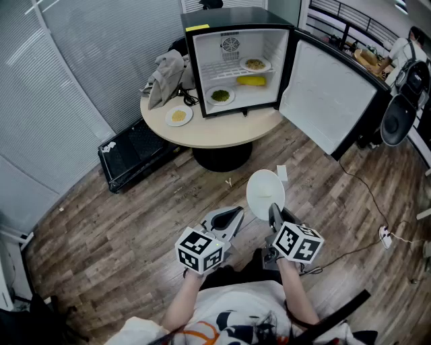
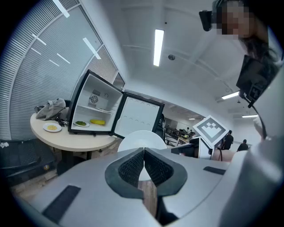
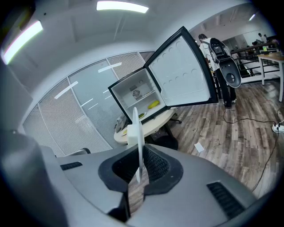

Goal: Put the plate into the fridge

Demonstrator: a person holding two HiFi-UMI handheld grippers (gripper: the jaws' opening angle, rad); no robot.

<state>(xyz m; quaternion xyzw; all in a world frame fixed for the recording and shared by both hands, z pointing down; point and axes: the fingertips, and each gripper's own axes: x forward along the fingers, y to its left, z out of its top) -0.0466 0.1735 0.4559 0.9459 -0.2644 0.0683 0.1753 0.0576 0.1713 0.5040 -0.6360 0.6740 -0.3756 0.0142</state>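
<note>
Right gripper [image 1: 275, 217] is clamped on the rim of the empty white plate [image 1: 265, 193], well short of the open mini fridge [image 1: 229, 19]. Left gripper [image 1: 227, 220] is closed on nothing. Best approach, I'd say: carry the plate level and aim for the bare space right of the greens plate [image 1: 220, 96].

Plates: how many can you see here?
4. Empty plate in the right gripper, yellow-food plate on the table, top-shelf plate and green-food plate in the fridge. Others may be hidden.

plate [image 1: 264, 193]: four. fridge [image 1: 236, 17]: one. table [image 1: 222, 131]: one. cloth [image 1: 165, 75]: one. left claw [image 1: 232, 215], right claw [image 1: 275, 213]: two.
</note>
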